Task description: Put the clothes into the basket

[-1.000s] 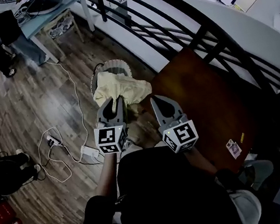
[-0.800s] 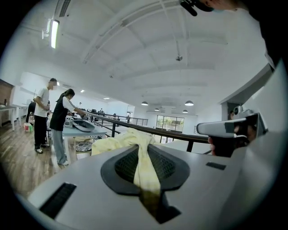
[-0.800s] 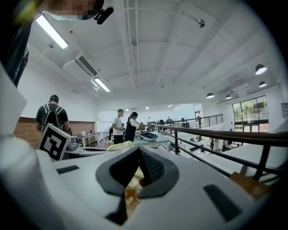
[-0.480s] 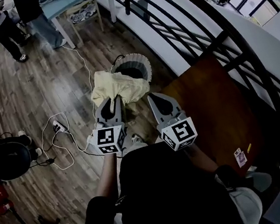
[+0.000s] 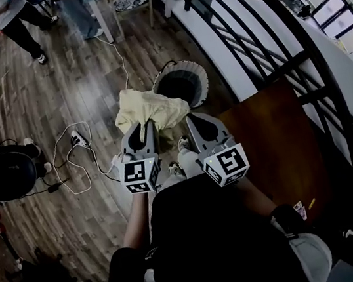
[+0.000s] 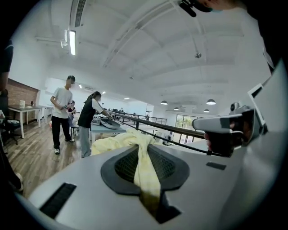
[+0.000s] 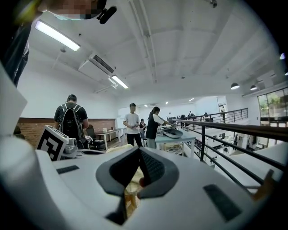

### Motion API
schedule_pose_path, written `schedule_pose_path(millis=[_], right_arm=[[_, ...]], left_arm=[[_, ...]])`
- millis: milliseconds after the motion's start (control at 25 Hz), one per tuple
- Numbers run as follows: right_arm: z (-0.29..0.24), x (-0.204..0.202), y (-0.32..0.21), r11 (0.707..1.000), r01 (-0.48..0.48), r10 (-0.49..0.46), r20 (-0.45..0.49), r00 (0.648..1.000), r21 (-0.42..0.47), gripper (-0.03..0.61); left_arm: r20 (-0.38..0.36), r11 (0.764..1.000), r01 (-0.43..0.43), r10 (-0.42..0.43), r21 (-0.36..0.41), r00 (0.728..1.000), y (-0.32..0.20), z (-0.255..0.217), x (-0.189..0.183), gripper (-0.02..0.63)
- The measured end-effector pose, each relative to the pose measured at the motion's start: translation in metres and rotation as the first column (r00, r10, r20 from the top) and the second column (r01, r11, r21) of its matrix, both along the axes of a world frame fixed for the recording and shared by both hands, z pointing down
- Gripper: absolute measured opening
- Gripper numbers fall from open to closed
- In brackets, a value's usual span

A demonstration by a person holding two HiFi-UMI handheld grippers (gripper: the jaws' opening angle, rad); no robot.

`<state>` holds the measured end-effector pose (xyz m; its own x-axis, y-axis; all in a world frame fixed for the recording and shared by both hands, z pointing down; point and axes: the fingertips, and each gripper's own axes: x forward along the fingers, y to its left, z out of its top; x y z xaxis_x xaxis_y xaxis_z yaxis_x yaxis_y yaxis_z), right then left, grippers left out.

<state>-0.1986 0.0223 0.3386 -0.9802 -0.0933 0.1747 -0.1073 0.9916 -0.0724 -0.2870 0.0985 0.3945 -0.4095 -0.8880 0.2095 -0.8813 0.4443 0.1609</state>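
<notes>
A pale yellow garment (image 5: 148,108) hangs bunched in front of me, held up between both grippers above the wooden floor. My left gripper (image 5: 140,129) is shut on its near left edge; a strip of the cloth (image 6: 145,167) runs out between the dark pads. My right gripper (image 5: 193,121) is shut on the garment's right side, with yellow cloth (image 7: 130,191) showing in the narrow gap between its pads. The round grey basket (image 5: 181,83) stands on the floor just beyond and right of the garment, dark inside, near the railing's foot.
A black railing (image 5: 259,31) curves along the right, with a brown table (image 5: 280,147) below it. A white power strip and cables (image 5: 80,142) lie on the floor at left. People (image 5: 17,13) stand by a table at the far end.
The basket, half hidden behind the garment before, now shows whole at its upper right and closer. Both grippers keep their hold on the cloth. The brown table has slid to the lower right.
</notes>
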Motion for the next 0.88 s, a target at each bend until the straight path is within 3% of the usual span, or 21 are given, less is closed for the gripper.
schedule_pose_path(millis=[320,880], right_arm=[[0.01,-0.043,-0.015,0.997,0.072,-0.073,-0.01,0.997,-0.028,0.011],[0.024,-0.12,-0.11,0.989,0.114,-0.116,-0.019,0.993,-0.097,0.011]], left_arm=[[-0.002,0.999,0.031,-0.031,-0.033,1.0,-0.015,0.01,-0.027,0.061],[0.009,0.996,0.054,-0.054,-0.072,0.999,-0.116,0.018,-0.092,0.061]])
